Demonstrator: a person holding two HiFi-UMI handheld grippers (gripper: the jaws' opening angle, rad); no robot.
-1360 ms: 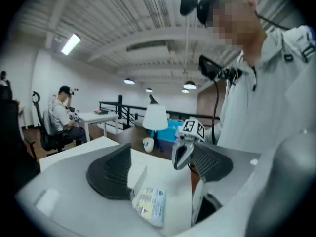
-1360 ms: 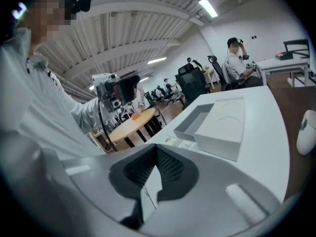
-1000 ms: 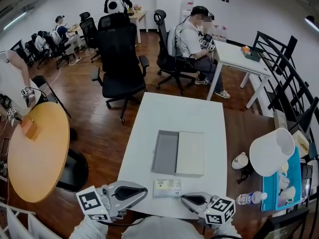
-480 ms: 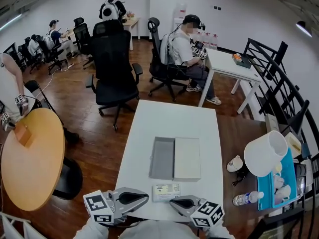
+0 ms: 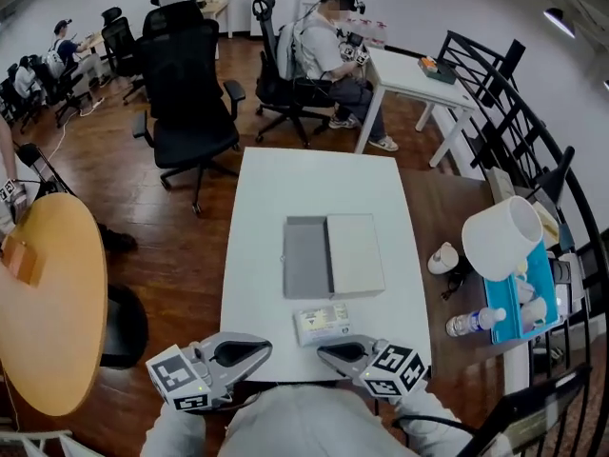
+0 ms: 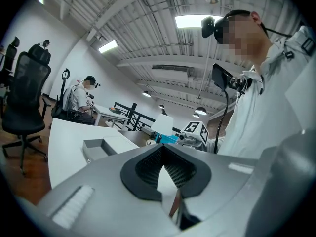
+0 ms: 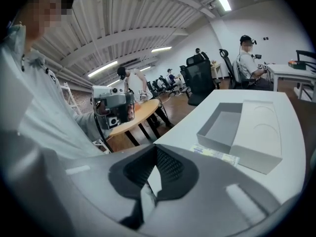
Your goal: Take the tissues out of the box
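An open box (image 5: 333,255) lies mid-table, a grey tray half on the left and a white half on the right; it also shows as the box (image 7: 237,127) and the box (image 6: 101,147). A small flat printed packet (image 5: 322,324) lies on the table just in front of it, seen again as the packet (image 7: 215,153). My left gripper (image 5: 269,348) is shut and empty at the table's front edge, left of the packet. My right gripper (image 5: 321,350) is shut and empty too, just below the packet. The two point toward each other. The left gripper (image 6: 164,149) and right gripper (image 7: 155,152) show their pads together.
The white table (image 5: 285,188) stands on a wood floor. A black office chair (image 5: 190,93) is beyond its far left corner, and a round orange table (image 5: 48,293) is at left. At right are a white lampshade (image 5: 500,241), a blue tray (image 5: 519,303), a water bottle (image 5: 471,324) and black railings. A person (image 5: 328,36) sits at a far desk.
The head view has swung so the table sits higher and nearer the centre. Both grippers stay shut by the front edge; the right one has edged left, closer under the packet.
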